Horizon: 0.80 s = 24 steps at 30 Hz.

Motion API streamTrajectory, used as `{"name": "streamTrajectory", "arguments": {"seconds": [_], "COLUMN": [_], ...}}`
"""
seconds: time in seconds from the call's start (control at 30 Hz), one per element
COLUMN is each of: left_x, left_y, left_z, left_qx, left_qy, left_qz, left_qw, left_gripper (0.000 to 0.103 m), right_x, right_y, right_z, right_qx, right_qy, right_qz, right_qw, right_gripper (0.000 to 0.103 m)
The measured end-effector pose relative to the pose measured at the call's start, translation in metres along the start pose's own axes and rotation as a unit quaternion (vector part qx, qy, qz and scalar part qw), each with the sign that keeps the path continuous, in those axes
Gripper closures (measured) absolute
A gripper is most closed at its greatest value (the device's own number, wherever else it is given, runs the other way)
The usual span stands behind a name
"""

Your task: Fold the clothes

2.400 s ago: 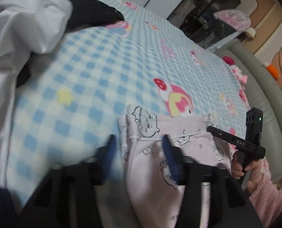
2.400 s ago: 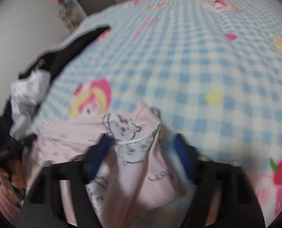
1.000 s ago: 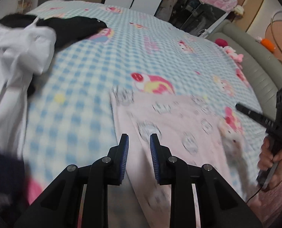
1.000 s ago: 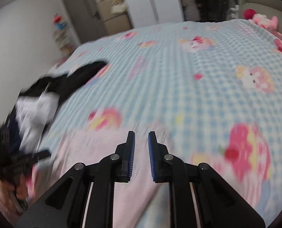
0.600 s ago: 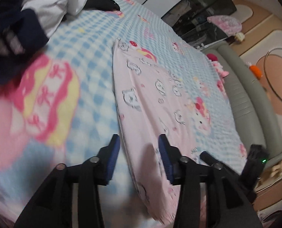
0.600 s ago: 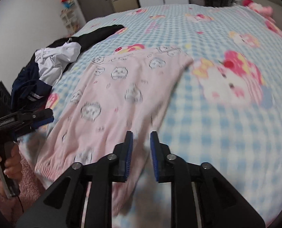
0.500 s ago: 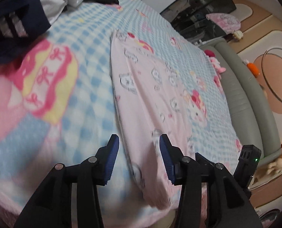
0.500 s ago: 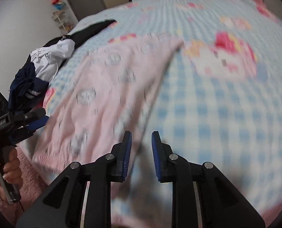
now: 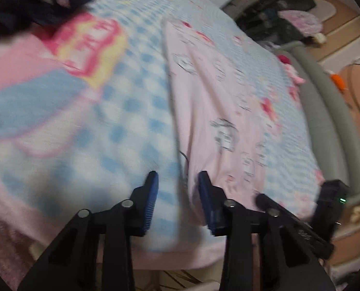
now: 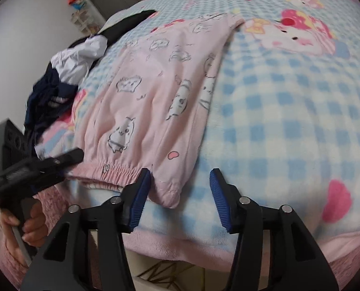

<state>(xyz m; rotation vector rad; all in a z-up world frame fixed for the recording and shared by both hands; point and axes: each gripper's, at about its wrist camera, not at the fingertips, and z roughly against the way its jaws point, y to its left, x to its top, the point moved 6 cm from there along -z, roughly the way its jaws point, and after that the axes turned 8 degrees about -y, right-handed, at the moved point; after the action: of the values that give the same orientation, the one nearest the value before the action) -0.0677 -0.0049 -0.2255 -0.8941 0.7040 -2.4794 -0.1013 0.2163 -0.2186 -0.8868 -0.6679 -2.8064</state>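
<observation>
The pink pajama pants (image 10: 155, 92), printed with small cartoon animals, lie spread lengthwise on the blue-and-white checked blanket (image 10: 289, 111) that covers the bed, their elastic waistband (image 10: 112, 169) at the near edge and the leg ends reaching away toward the middle of the bed. They look to be laid one leg over the other, though the seam between the layers is not clear enough to be sure. The right gripper (image 10: 180, 189) hovers released, its blue pads wide apart, straddling the near right corner of the waist hem without touching it. The left gripper (image 9: 178, 194) is also parted and holds nothing; in its own blurred view it sits at the pants' near left edge, and in the right wrist view it appears by the waistband's left end, held in a hand (image 10: 22, 228) in a fuzzy pink sleeve. A heap of dark and white clothes (image 10: 66, 72) waits at the far left of the bed. The scene fits a pair just smoothed flat between folds. As I judge it, the step in hand is taking hold of the waistband corners; the next move calls for both tools to close on the two near corners together and carry the waist toward the leg ends, keeping the layers aligned.
</observation>
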Motion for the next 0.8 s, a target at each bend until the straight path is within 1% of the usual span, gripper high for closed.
{"name": "streamTrajectory", "arguments": {"seconds": [0.07,0.1,0.13,0.2,0.23,0.27,0.3,0.33,0.37,0.4,0.43,0.47,0.5,0.53,0.6,0.67,0.73,0.8], "left_x": [-0.001,-0.001,-0.001,-0.006,-0.009,-0.013,-0.017,-0.021,-0.023,-0.022,-0.022,-0.02,-0.017,-0.014,-0.009,-0.009,-0.017,-0.025], "left_y": [-0.004,-0.007,-0.009,-0.02,-0.024,-0.026,-0.028,-0.029,-0.03,-0.032,-0.034,-0.037,-0.041,-0.046,-0.053,-0.053,-0.043,-0.033], "left_z": [0.001,0.001,0.002,-0.004,-0.01,-0.016,-0.022,-0.029,-0.032,-0.033,-0.033,-0.03,-0.024,-0.017,-0.002,0.005,-0.002,-0.008], "left_qx": [-0.038,-0.057,-0.077,-0.121,-0.124,-0.115,-0.106,-0.094,-0.086,-0.08,-0.075,-0.073,-0.075,-0.077,-0.083,-0.089,-0.084,-0.079], "left_qy": [0.005,0.008,0.01,0.026,0.036,0.044,0.052,0.059,0.058,0.054,0.049,0.043,0.036,0.029,0.018,0.021,0.041,0.06], "left_qz": [0.009,0.013,0.017,0.019,0.014,0.006,-0.001,-0.007,-0.012,-0.018,-0.025,-0.031,-0.038,-0.045,-0.056,-0.057,-0.046,-0.034], "left_qw": [0.9992,0.9982,0.9969,0.9922,0.9915,0.9924,0.993,0.9938,0.9945,0.9951,0.9957,0.9959,0.9959,0.9956,0.9948,0.9942,0.9946,0.9945], "left_gripper": [0.069,0.069,0.068,0.065,0.057,0.053,0.053,0.053,0.054,0.059,0.07,0.077,0.078,0.079,0.08,0.08,0.08,0.078], "right_x": [0.006,0.01,0.013,0.015,0.014,0.011,0.008,0.003,-0.001,-0.005,-0.007,-0.006,-0.004,-0.001,0.006,0.012,0.011,0.003], "right_y": [-0.006,-0.009,-0.011,-0.011,-0.01,-0.007,-0.004,0.0,0.003,0.005,0.005,0.007,0.01,0.015,0.025,0.035,0.041,0.041], "right_z": [0.009,0.015,0.018,0.018,0.016,0.011,0.006,-0.002,-0.011,-0.019,-0.027,-0.027,-0.026,-0.017,0.005,0.026,0.039,0.037], "right_qx": [-0.02,-0.032,-0.033,0.002,0.024,0.04,0.055,0.065,0.071,0.075,0.075,0.078,0.082,0.083,0.087,0.099,0.11,0.103], "right_qy": [-0.025,-0.038,-0.047,-0.04,-0.032,-0.02,-0.009,0.004,0.012,0.017,0.021,0.018,0.016,0.003,-0.026,-0.051,-0.057,-0.05], "right_qz": [-0.008,-0.009,-0.011,-0.027,-0.037,-0.04,-0.042,-0.039,-0.036,-0.036,-0.038,-0.041,-0.044,-0.037,-0.024,-0.021,-0.026,-0.018], "right_qw": [0.999,0.999,0.998,0.999,0.999,0.998,0.998,0.997,0.997,0.996,0.996,0.996,0.996,0.996,0.996,0.994,0.992,0.993], "right_gripper": [0.07,0.071,0.071,0.071,0.071,0.071,0.069,0.066,0.065,0.065,0.071,0.083,0.086,0.088,0.089,0.089,0.089,0.089]}}
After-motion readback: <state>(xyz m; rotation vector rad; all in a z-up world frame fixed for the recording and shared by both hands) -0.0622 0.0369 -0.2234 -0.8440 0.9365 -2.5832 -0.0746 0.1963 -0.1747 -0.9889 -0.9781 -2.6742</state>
